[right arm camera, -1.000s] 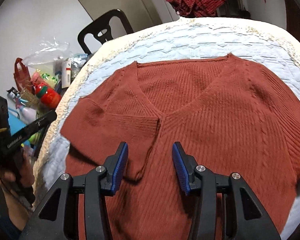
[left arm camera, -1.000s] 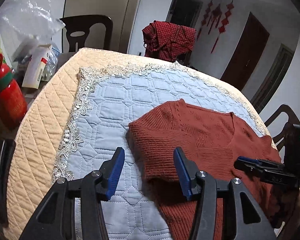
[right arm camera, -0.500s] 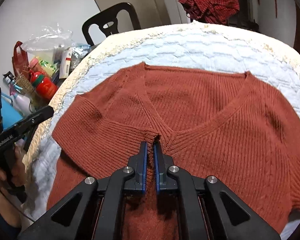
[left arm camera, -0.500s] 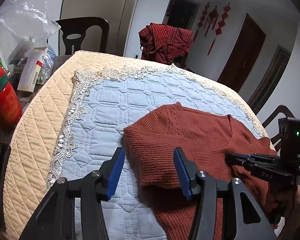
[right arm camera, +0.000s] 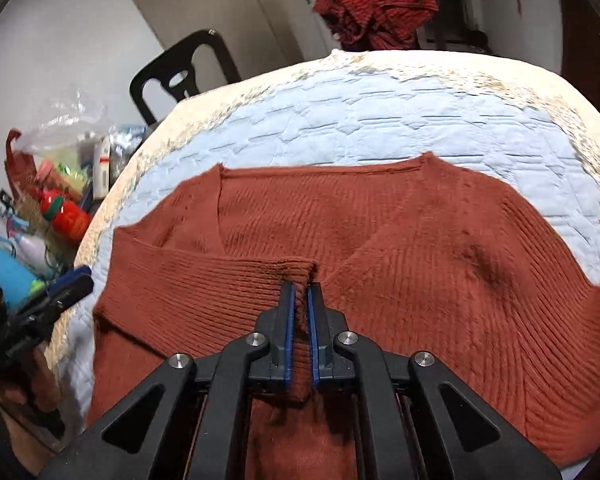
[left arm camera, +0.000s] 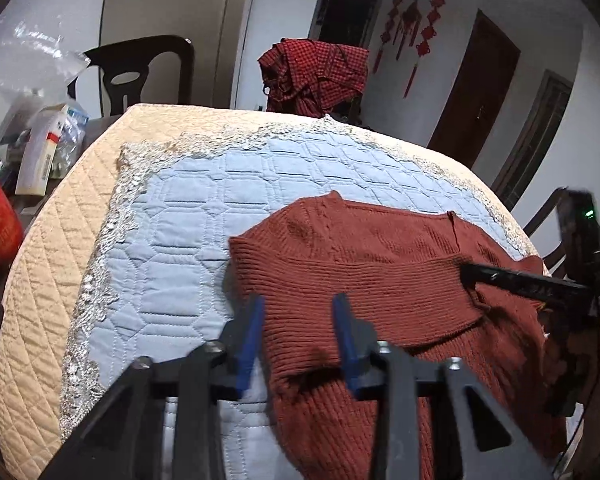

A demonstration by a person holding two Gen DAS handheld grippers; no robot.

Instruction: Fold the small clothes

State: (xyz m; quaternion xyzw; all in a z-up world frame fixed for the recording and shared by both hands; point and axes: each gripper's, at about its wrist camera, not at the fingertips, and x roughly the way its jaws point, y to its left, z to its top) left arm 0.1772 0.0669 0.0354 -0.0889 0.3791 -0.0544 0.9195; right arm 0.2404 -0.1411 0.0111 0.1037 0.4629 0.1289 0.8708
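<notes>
Two claws work over one rust-red sweater (right arm camera: 420,248); the right claw (right arm camera: 299,300) has its blue pads pressed together on the cuff end of the sweater's sleeve (right arm camera: 204,284), which is folded across the chest to a spot just below the V-neck; the left claw (left arm camera: 298,322) stands with its fingers apart, one pad over the sleeve fold near the sweater's shoulder edge and the other over the quilt just beside that edge, gripping nothing; in the left wrist view the right claw (left arm camera: 466,270) reaches in from the far side of the sweater, its tip on the sleeve end; the sweater lies front-up on a pale blue quilted cover (left arm camera: 204,216) with a lace border, spread over a cream quilted tabletop (left arm camera: 48,264); beyond the sweater's collar a red checked garment (left arm camera: 314,74) hangs over a chair back; off the tabletop past the sweater's folded-sleeve side sit a red bottle (right arm camera: 66,216), a clear plastic bag (right arm camera: 66,124) and a dark chair (right arm camera: 184,74).
</notes>
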